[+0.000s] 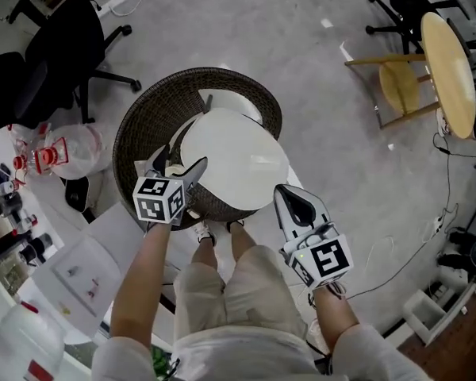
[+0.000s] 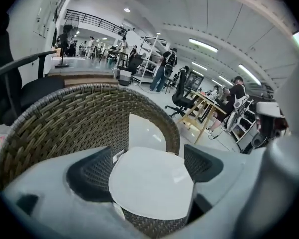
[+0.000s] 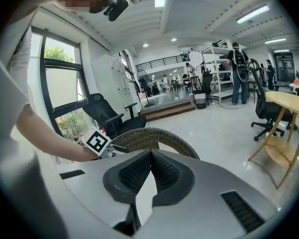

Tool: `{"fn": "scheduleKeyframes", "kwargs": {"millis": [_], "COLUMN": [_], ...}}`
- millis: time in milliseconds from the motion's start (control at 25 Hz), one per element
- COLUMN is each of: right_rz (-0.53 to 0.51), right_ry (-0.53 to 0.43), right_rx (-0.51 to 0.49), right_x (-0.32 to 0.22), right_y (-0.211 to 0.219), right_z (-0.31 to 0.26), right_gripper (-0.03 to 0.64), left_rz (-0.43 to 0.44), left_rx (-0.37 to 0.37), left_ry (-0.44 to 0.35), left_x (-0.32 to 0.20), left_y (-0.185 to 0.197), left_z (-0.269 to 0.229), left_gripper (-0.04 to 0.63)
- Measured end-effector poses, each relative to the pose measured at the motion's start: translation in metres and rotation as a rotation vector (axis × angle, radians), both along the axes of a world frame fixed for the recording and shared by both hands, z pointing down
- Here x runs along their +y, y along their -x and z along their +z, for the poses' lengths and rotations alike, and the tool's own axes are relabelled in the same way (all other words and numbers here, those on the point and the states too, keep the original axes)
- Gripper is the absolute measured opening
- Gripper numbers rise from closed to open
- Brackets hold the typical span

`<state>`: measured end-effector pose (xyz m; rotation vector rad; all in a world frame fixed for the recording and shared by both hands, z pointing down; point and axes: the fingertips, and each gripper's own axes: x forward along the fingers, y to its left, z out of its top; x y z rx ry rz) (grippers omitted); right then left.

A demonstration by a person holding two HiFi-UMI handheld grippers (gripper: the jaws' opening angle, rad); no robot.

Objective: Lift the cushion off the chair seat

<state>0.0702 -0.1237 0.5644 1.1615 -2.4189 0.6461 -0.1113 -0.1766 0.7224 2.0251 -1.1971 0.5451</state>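
Observation:
A round white cushion (image 1: 236, 155) lies in a brown wicker tub chair (image 1: 147, 125) just in front of me. My left gripper (image 1: 178, 165) stands open at the cushion's near left edge. In the left gripper view the cushion (image 2: 152, 182) fills the space between and beyond the spread fingers (image 2: 92, 171). My right gripper (image 1: 281, 190) is shut, with its tip at the cushion's near right edge. Whether it touches the cushion I cannot tell. In the right gripper view its pads (image 3: 134, 173) meet at the tip and a white sliver shows between them. A second white patch (image 1: 232, 103) shows behind the cushion.
A black office chair (image 1: 67, 42) stands at the far left, beside a clear plastic bag (image 1: 67, 151). To the right are a round wooden table (image 1: 449, 71) and a wooden chair (image 1: 401, 86). White sheets (image 1: 83, 264) lie on the floor at my left. Cables run along the right.

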Motion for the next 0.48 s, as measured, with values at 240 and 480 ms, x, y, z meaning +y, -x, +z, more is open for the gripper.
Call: {"fn": "scheduleKeyframes", "kwargs": {"millis": [240, 480], "right_rz": [-0.056, -0.092], "right_ry": [0.049, 0.101], "right_rx": [0.016, 0.009], "right_x": [0.003, 0.005], "right_y": [0.008, 0.001], "right_z": [0.047, 0.077], "right_gripper": [0.002, 0.002], "left_rz": [0.011, 0.015], "left_rx": [-0.037, -0.064], "left_ry": [0.1, 0.199], "left_x": [-0.025, -0.042], "left_y": [-0.004, -0.013], "left_z": [0.068, 0.123], "left_gripper": [0.454, 0.453]}}
